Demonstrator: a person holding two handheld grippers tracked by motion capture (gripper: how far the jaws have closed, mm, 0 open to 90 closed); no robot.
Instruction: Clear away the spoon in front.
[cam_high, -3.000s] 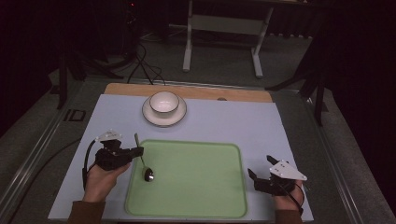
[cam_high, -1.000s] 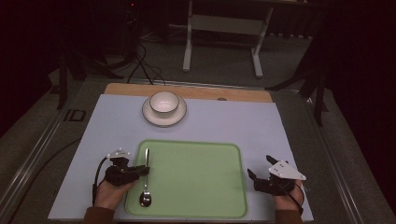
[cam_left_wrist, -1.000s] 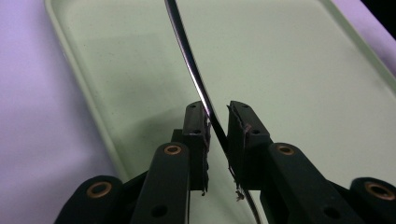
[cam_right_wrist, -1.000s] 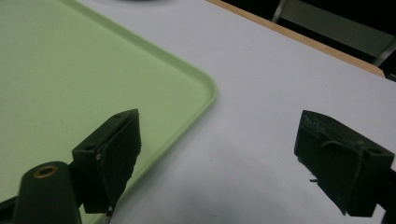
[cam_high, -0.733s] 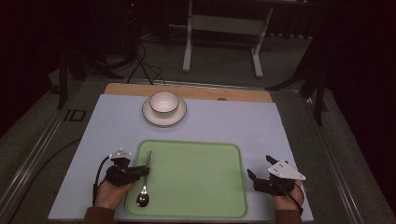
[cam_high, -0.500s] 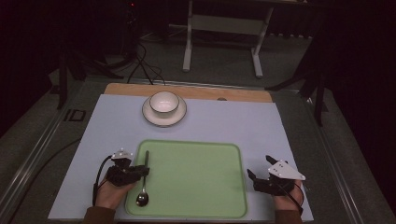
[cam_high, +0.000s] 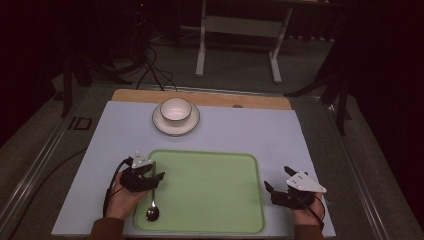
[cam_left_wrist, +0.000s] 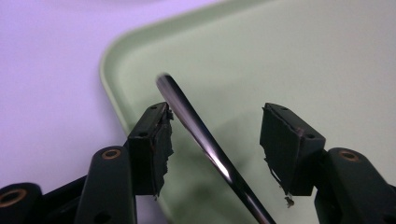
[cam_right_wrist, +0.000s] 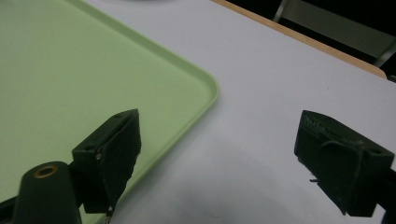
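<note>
Nearest the person, a spoon (cam_high: 152, 200) is seen lying along the left edge of a pale green tray (cam_high: 210, 190), its bowl toward the person and its handle pointing away. The tray rests on a white mat (cam_high: 250, 130) spread over the table.

The left gripper (cam_high: 145, 179) is held low across the spoon's handle by the left hand (cam_high: 122, 197). In the left gripper view the jaws are seen spread apart; the shiny handle (cam_left_wrist: 205, 140) runs between them, close against the left jaw, with a clear gap to the right jaw. Nothing is clamped. From this it is judged that the spoon has been set down on the tray and let go, and the low, level hold suits a gentle release onto the flat surface.

At the right, the right gripper (cam_high: 277, 192) is held by the right hand (cam_high: 305, 212) on the mat just beside the tray's near right corner. In the right gripper view its jaws are seen wide apart with nothing between them, over bare mat and the tray's rounded corner (cam_right_wrist: 205, 88). It appears to be parked out of the way.

Farther off, past the tray, a white bowl (cam_high: 175, 109) stands on a white saucer (cam_high: 175, 122) near the mat's far edge, well apart from both grippers. A strip of wooden table edge (cam_high: 200, 97) shows beyond the mat.
</note>
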